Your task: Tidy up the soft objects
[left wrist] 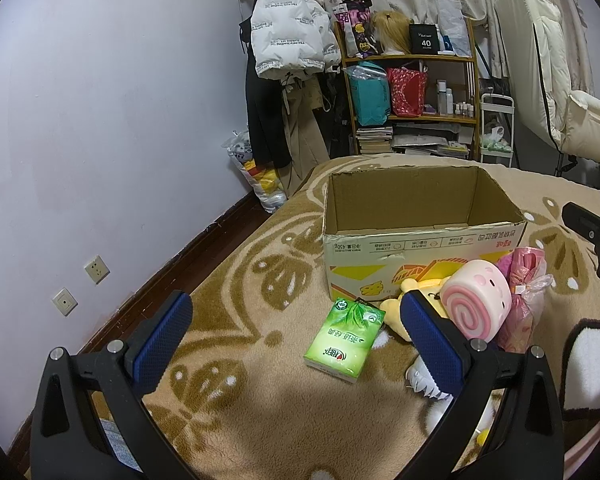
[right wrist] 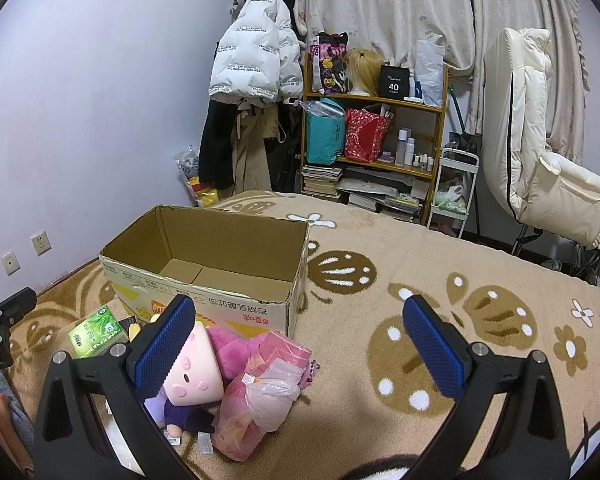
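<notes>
Cardboard, brown and torn along its rim, forms the open box [left wrist: 420, 216] that sits on a tan blanket [left wrist: 260, 420] patterned with darker leaves and white dots; seen from the right wrist, the inside of the box [right wrist: 204, 256] shows only its bare folded bottom flaps. Soft things lie in a loose heap on the blanket just in front of the box: a green tissue pack [left wrist: 345, 340] flat on its own at the left, a yellow plush [left wrist: 396, 308] touching the box's front wall, a pink swirl-roll cushion [left wrist: 476, 300] leaning on it, and a pink bundle in clear plastic [left wrist: 524, 300] at the right. The right wrist view also shows a magenta plush [right wrist: 236, 348] between the roll cushion [right wrist: 196, 368] and the box, and a small purple doll [right wrist: 180, 416] lying under the cushion. Neither gripper holds anything: the left gripper [left wrist: 296, 344] hovers with its blue pads spread wide over the tissue pack, and the right gripper [right wrist: 298, 348] hangs likewise wide apart above the pink bundle [right wrist: 256, 392] and bare blanket
</notes>
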